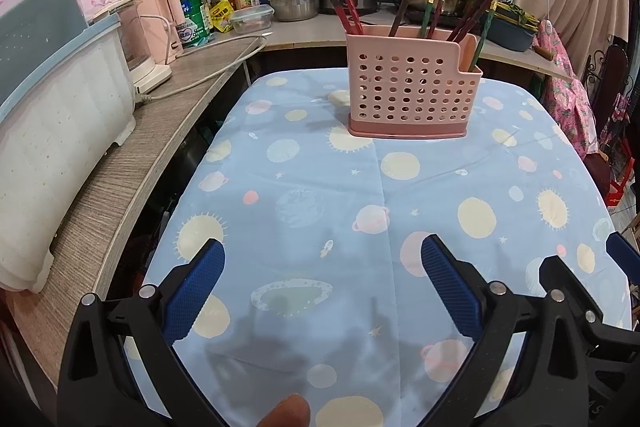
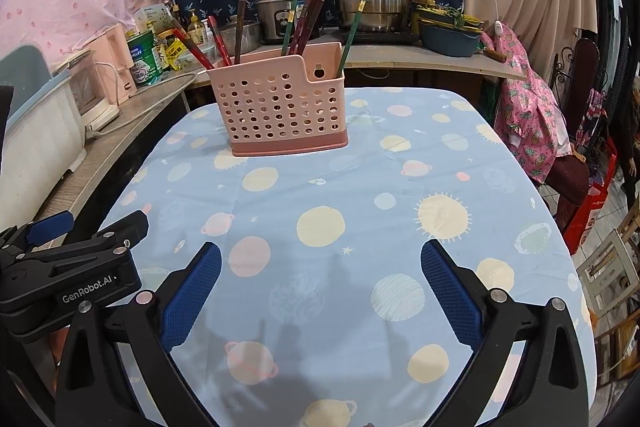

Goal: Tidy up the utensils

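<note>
— Blue-padded left gripper (image 1: 322, 291) sits nearest us in the left wrist view, jaws spread wide over the pale blue planet-print tablecloth (image 1: 320, 187) with nothing between them, and a fingertip (image 1: 286, 411) shows at the bottom edge

— And the utensils?

— We see them all standing in the pink perforated plastic utensil holder (image 1: 412, 95) at the far end of the cloth, well apart from us: red, brown and green chopsticks (image 1: 348, 5), leaning loosely at different angles

— Now the right wrist view

— Our right gripper (image 2: 320, 293) is released too, empty, pads wide apart above the cloth. We can see the left gripper's black body just beside it. The pink holder stands far ahead, one green chopstick (image 2: 354, 27) alone in its lower end compartment

— So how far along are we?

— We judge it nearly done or done, since we see no loose utensil on the cloth; at most, tidying inside the holder is left
</note>
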